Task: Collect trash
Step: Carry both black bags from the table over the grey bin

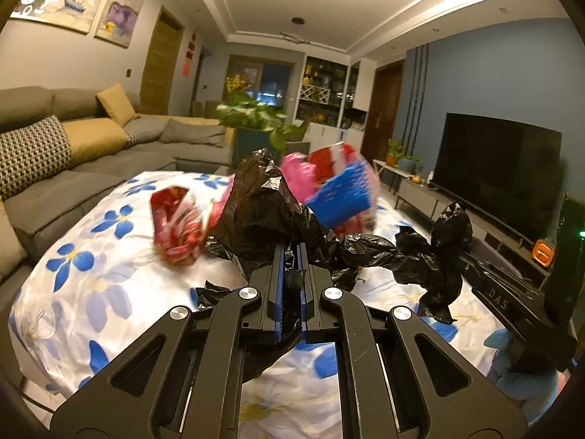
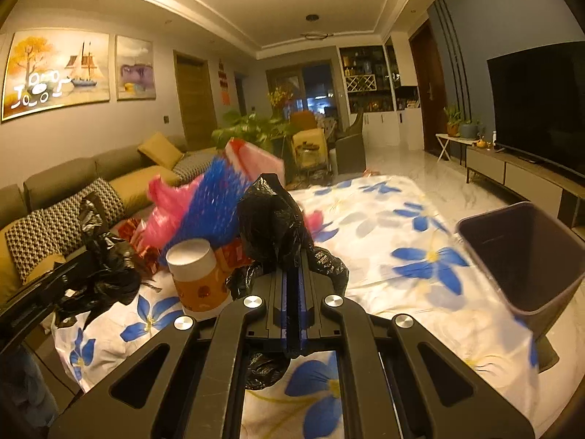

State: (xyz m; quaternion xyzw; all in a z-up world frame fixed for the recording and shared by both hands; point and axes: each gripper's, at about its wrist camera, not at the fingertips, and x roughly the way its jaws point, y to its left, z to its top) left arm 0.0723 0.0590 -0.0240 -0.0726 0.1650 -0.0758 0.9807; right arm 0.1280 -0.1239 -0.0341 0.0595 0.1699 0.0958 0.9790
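A crumpled black trash bag [image 1: 256, 212] is stretched between both grippers above a table with a flowered cloth [image 1: 91, 292]. My left gripper [image 1: 291, 247] is shut on one edge of the bag. My right gripper [image 2: 292, 270] is shut on another edge of the black bag [image 2: 270, 219]. Blurred trash lies around the bag: a red wrapper [image 1: 175, 226], blue, pink and red packets [image 1: 340, 190], and a paper cup [image 2: 197, 274] with an orange sleeve standing on the cloth. The blue and pink packets [image 2: 208, 205] look to be in motion.
A dark, open bin [image 2: 523, 256] stands tilted at the table's right edge. A grey sofa with cushions [image 1: 73, 146] runs along the left. A TV [image 1: 501, 179] on a low cabinet is on the right, with potted plants [image 1: 256, 117] beyond the table.
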